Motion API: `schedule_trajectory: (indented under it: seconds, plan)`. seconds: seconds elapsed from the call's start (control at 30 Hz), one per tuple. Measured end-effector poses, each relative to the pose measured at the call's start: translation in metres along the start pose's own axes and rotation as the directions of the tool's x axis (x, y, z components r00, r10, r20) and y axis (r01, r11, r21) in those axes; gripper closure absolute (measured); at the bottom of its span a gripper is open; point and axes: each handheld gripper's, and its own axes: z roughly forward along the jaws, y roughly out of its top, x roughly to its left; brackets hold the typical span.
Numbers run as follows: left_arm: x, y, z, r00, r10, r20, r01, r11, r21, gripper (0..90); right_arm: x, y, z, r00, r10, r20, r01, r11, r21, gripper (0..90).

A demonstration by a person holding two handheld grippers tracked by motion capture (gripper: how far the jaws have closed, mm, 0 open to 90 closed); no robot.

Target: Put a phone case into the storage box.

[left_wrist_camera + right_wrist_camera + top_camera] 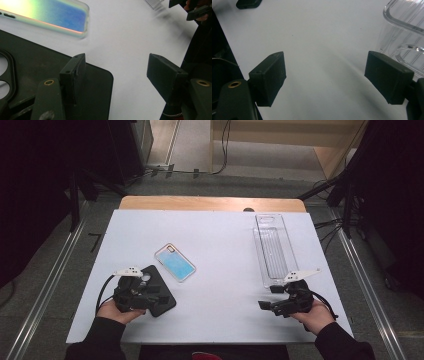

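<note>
The white worktop [220, 320] filled the middle of the high view, with a strip of bare wood showing along its far edge. Around it stood dark stands and black drapes at both sides of the frame, and cables trailed over the grey floor at the upper right.

Three things lay on the sheet. A phone case with a shimmering blue back [175, 262] sat a little left of centre, turned at an angle. Just below and left of it lay a black phone case [162, 295], its camera cut-out toward the upper left. The left tongs [145, 296] rested right over that black case, so the hand and tool hid much of it from above. In the left gripper view the jaws stood apart, one pad over the black case's corner, the other over bare white sheet, nothing between them, with the blue case [50, 15] across the top left.

At the right of the high view a long clear plastic tray [272, 247] ran up the frame; it looked empty. The right tongs [272, 304] sat just below its near end, pointing left. In the right gripper view the jaws were wide apart over bare sheet, with the tray's ribbed wall [404, 32] at the upper right.
</note>
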Motion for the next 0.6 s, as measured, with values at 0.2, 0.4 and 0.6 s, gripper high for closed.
schedule_trajectory:
  seconds: [0.2, 0.4, 0.6]
  plan:
    - [-0.0005, 0.0035, -0.0001, 0.9999, -0.001, -0.011, 0.001, 1.0000, -0.004, 31.9, 0.0000, 0.0001, 0.0000, 1.0000, 0.002, 0.001, -0.002, 1.000, 0.002, 15.5]
    - [-0.0005, 0.0056, 0.0001, 0.9998, 0.005, -0.020, -0.005, 1.0000, -0.008, 31.9, 0.0000, 0.0001, -0.0001, 1.0000, 0.002, 0.002, -0.002, 1.000, 0.002, 15.5]
    - [0.0013, 0.0077, -0.0014, 0.9996, 0.006, -0.027, -0.007, 0.9998, -0.017, 31.9, 0.0003, 0.0008, 0.0002, 1.0000, -0.002, -0.002, 0.002, 1.000, -0.003, 15.5]
